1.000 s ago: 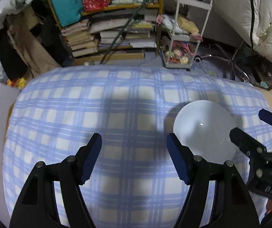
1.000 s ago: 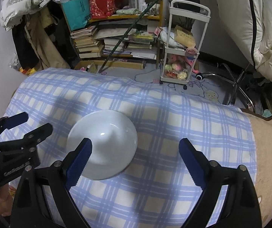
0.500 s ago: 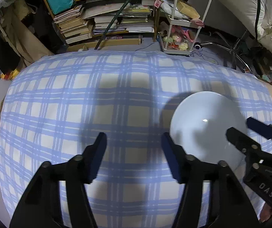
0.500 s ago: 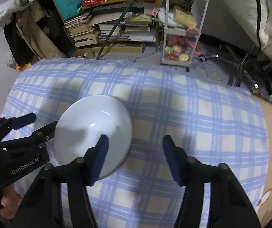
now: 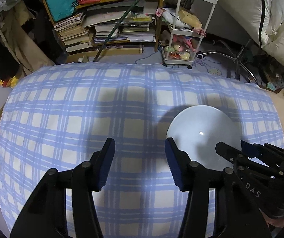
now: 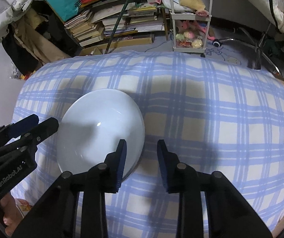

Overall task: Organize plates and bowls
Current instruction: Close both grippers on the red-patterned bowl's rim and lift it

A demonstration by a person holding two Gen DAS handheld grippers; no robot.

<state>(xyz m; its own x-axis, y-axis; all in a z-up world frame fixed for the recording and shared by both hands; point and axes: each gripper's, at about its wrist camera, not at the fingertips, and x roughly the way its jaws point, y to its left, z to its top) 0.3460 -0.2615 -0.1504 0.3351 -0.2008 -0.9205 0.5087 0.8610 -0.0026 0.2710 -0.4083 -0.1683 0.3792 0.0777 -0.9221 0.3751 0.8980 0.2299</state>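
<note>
A single white bowl [image 6: 100,132] sits upright on the blue checked cloth [image 5: 82,119] that covers the table, right of centre as the left wrist camera sees it and left of centre for the right wrist camera — so it lies between the two claws. No other plate or bowl shows in either view.

The right claw [image 6: 141,158] is part open, its jaws narrowed to a modest gap, and it holds nothing. Its left finger [image 6: 120,162] overlaps the bowl's near-right rim in the picture, while the other finger stands over bare cloth. The rim therefore lies roughly in line with the gap, slightly left of it. Whether the finger touches the rim or hovers above it cannot be told from this angle.

The left claw [image 5: 140,162] is also part open and empty, with a wider gap. The bowl lies off to its right, beyond its right finger [image 5: 172,162], and only cloth shows between the jaws.

The right claw is the nearer and better placed. A rim grasp would likely need a small shift left and down so the wall passes between the fingers. The bowl is round, so approach angle matters little — only rim alignment.
</note>
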